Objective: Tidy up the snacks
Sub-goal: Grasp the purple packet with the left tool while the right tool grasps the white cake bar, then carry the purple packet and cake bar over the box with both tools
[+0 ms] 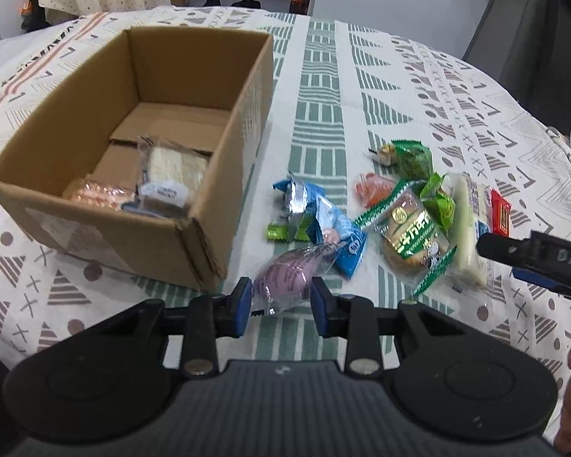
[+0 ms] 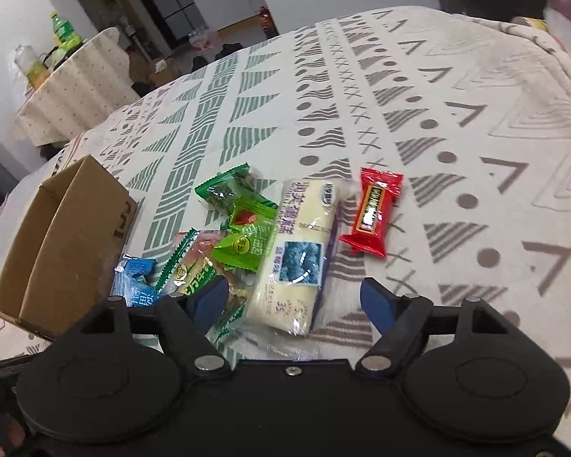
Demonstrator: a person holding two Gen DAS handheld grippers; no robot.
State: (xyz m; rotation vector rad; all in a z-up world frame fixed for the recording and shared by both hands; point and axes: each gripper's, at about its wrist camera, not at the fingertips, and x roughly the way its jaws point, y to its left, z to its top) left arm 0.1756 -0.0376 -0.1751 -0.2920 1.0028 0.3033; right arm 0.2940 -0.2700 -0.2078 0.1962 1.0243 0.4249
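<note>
Snacks (image 1: 411, 224) lie heaped on the patterned surface (image 1: 399, 87) just beside the cardboard box (image 1: 224, 190). Left gripper (image 1: 281, 297) fingers pinch a purple-filled clear packet (image 1: 285, 282); right gripper (image 2: 293, 301) fingers stand wide above a cream cake pack (image 2: 304, 251), not touching it.

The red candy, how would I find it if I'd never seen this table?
Start at the cardboard box on the patterned tablecloth, then go to the snack pile beside it. Past the long white cake pack, on the pile's far side from the box, lies the red candy. It is the only red wrapper with a dark label, lying apart from the green packets.
</note>
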